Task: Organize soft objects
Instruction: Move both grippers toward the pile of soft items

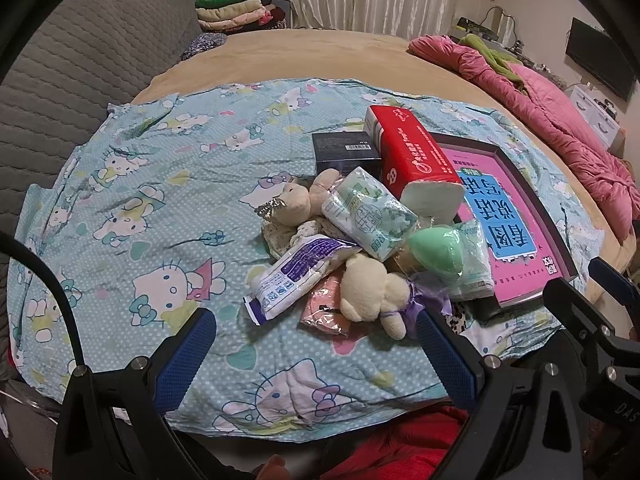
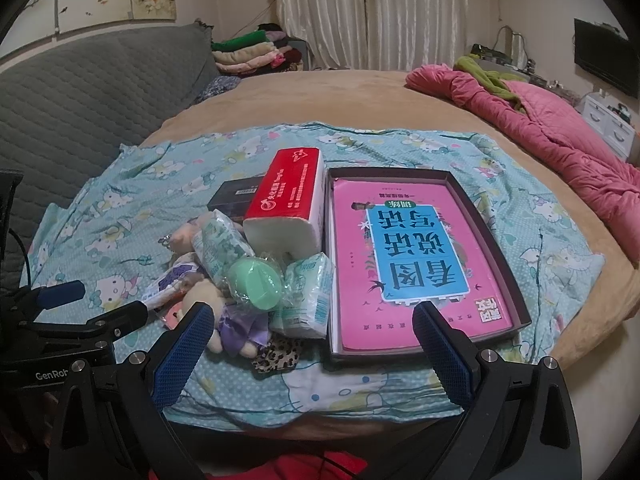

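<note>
A heap of soft things lies on the cat-print blanket (image 1: 160, 200): a red tissue pack (image 1: 416, 156) (image 2: 292, 188), a green-patterned tissue pack (image 1: 368, 212), a white and blue packet (image 1: 296, 276), a cream plush bear (image 1: 368, 292) (image 2: 236, 320), a beige plush rabbit (image 1: 296, 200) and a wrapped green sponge (image 1: 436, 252) (image 2: 256, 284). Beside the heap a shallow dark tray (image 2: 486, 240) holds a pink book (image 2: 408, 252). My left gripper (image 1: 314, 318) is open just short of the bear. My right gripper (image 2: 314, 310) is open over the tray's near corner, holding nothing.
A dark box (image 1: 344, 148) sits behind the heap and a leopard-print cloth (image 2: 276, 354) at its near edge. A pink quilt (image 2: 560, 128) is bunched at the right. A grey quilted headboard (image 1: 80, 60) rises at the left, with folded clothes (image 1: 240, 8) behind it.
</note>
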Demonstrator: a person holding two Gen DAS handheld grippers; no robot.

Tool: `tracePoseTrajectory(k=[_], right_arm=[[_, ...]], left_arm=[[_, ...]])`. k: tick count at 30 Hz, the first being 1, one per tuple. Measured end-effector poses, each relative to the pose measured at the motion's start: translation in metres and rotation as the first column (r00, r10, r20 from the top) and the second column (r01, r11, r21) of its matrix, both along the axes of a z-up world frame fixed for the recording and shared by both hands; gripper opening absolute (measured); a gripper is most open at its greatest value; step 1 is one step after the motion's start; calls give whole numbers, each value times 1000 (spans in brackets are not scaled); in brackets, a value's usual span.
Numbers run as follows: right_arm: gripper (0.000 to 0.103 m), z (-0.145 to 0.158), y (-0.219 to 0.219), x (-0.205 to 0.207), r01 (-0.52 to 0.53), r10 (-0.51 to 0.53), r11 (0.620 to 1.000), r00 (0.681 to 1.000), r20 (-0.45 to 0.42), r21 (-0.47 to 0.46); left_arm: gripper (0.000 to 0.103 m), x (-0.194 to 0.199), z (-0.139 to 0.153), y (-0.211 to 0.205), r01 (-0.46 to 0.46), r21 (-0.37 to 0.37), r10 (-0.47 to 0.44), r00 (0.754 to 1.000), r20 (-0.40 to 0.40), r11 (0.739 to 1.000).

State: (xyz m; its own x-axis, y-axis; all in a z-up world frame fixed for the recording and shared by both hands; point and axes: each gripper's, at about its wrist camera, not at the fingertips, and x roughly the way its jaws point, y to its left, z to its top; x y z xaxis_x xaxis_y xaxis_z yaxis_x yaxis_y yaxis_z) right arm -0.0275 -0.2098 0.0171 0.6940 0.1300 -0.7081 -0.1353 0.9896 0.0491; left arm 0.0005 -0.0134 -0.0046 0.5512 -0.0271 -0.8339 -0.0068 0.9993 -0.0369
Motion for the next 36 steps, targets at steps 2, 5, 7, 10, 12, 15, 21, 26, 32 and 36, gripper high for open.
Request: tracePoseTrajectory(k=[2,5,7,10,12,15,21,26,32,36], right_arm=[[99,0,0,1,-1,1,1000,1000,-3,3],[99,-2,-2,0,-4,4,1000,1000,-17,13],[99,-2,-1,0,-6,6,1000,1000,-17,12],[99,-4,0,0,-12,12,1000,1000,-13,9],[99,-5,2,0,-18,18,1000,1000,-13,2],[99,-6,3,1,-24,24,1000,999,-27,-2],[99,-8,7,4,-45,44,999,998,-43,-11],[99,-10,11,6,-67,66,998,997,-32,-13],[99,-19,17,18,-90,89,995,995,-40,-40],[99,-27,24,26,-117,115,992,993,-39,-48]], left_arm=[[101,0,0,0,1,-1,-1,1000,0,1000],[101,0,-1,0,1,-5,-1,1000,-2,1000],[101,0,-1,1,1,-5,-1,1000,-2,1000],[101,0,-3,0,1,-9,-1,1000,-4,1000],[101,0,-3,0,1,-8,-1,1000,-3,1000],[101,0,-3,1,1,-10,-1,1000,-5,1000],[101,4,-8,11,-15,-34,15,1000,-13,999],[101,9,-13,27,-50,-63,48,998,-29,997],[101,17,-24,50,-82,-93,77,996,-50,992],[101,24,-36,67,-75,-132,68,996,-57,988]])
